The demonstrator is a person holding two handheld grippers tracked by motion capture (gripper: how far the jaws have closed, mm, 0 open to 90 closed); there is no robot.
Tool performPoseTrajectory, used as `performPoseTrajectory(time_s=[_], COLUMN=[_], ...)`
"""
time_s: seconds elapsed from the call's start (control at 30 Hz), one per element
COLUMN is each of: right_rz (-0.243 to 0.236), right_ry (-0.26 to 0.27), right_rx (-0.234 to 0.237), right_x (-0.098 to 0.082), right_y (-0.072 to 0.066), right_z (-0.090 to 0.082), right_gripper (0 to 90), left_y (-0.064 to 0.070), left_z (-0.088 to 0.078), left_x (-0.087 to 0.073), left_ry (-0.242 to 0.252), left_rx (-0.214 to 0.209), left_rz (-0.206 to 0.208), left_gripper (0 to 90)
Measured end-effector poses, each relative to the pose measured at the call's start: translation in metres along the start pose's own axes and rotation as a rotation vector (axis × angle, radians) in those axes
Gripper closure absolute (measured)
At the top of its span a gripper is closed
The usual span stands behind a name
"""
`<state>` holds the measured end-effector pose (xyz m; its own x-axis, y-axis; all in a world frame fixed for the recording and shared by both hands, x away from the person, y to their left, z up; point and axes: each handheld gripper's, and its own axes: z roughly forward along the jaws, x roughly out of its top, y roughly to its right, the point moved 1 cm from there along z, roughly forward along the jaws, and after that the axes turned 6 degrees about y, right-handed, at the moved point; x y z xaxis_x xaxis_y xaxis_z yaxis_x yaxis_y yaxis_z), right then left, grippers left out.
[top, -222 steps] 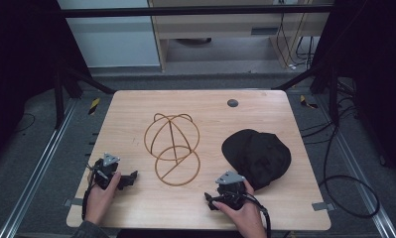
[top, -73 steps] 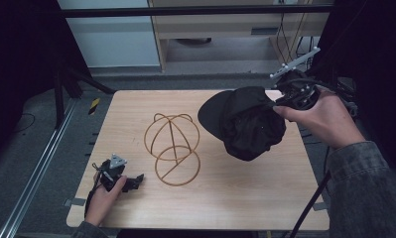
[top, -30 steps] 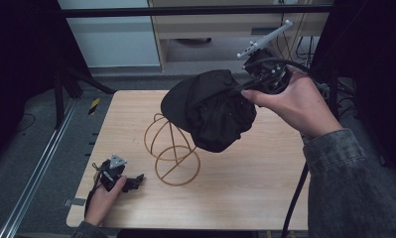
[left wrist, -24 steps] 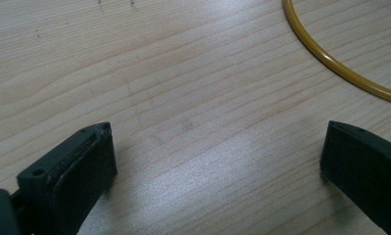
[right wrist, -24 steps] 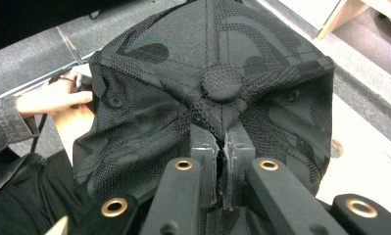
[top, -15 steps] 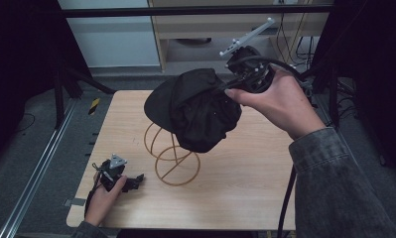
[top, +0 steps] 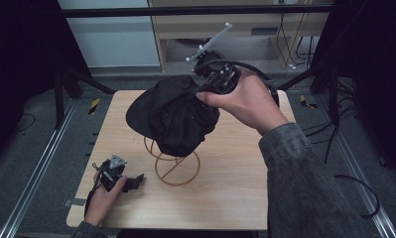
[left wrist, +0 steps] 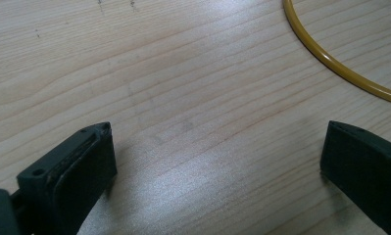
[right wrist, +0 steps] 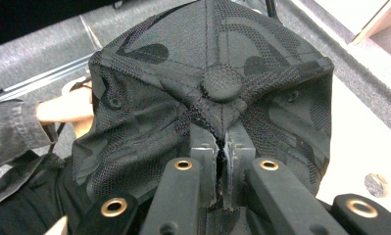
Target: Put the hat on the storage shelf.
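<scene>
Right claw (right wrist: pixel 221 147) pinches the black cap (top: pixel 173 114) by its crown fabric, hanging it just above the wire stand (top: pixel 177 166) for seating, while left claw (top: pixel 131 182) rests spread and empty on the bench (top: pixel 235 173).

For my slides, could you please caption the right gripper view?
Right gripper pinching the crown fabric of a black cap.

left gripper (top: pixel 134 181): jaws apart, low | right gripper (right wrist: pixel 221 147): jaws clamped, raised
</scene>
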<state>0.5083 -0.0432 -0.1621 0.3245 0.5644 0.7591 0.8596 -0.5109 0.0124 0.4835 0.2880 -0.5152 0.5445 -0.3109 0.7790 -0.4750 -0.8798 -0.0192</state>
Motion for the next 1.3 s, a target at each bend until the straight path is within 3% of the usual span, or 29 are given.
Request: performPoseTrajectory(time_s=[0.43, 1.3], right_rz=[0.016, 0.037], right_ry=[-0.096, -0.194], right_rx=[0.005, 0.008], right_x=[-0.003, -0.018], right_y=[0.002, 0.005], right_z=[0.039, 0.073], right_gripper=[85.6, 83.6], left_y=[0.000, 0.001], left_z=[0.000, 0.001], left_x=[0.000, 0.000], left_ry=[0.000, 0.000], left_rx=[0.001, -0.008], left_rz=[0.000, 0.005], left_gripper=[0.0, 0.0])
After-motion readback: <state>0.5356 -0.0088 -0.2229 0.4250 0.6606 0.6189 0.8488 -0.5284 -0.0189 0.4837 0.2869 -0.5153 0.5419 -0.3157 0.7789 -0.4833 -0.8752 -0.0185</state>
